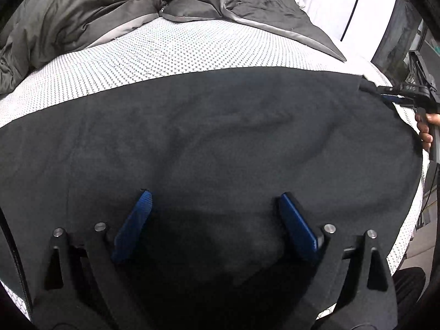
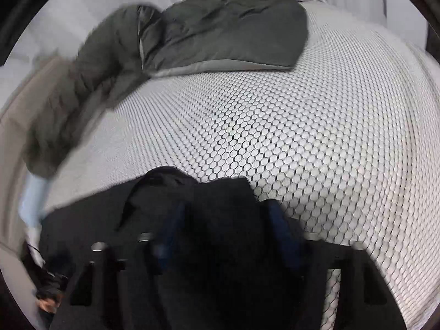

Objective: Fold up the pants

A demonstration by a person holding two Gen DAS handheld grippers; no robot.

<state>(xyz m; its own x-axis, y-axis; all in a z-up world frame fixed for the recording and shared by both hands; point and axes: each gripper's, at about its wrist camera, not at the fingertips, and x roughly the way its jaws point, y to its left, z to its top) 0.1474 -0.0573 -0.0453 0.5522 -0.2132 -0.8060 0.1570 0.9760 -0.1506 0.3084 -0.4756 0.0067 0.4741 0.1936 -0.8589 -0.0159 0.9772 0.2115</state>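
Black pants (image 1: 220,132) lie spread flat across the white honeycomb-print bed sheet (image 1: 165,49). In the left wrist view my left gripper (image 1: 214,200) hovers over the near part of the pants, its blue pads (image 1: 137,220) wide apart with nothing between them. My right gripper (image 1: 396,97) shows at the pants' far right end, held by a hand (image 1: 425,129). The right wrist view is blurred: a bunched end of the pants (image 2: 154,192) fills the gap of the right gripper (image 2: 225,209) and rises over its blue fingers (image 2: 277,220).
A rumpled grey duvet (image 1: 82,8) is heaped along the back of the bed, seen also as the duvet (image 2: 220,22) in the right wrist view. Bare sheet (image 2: 302,137) stretches beyond the pants. The bed's edge runs down the right side, with furniture (image 1: 420,63) past it.
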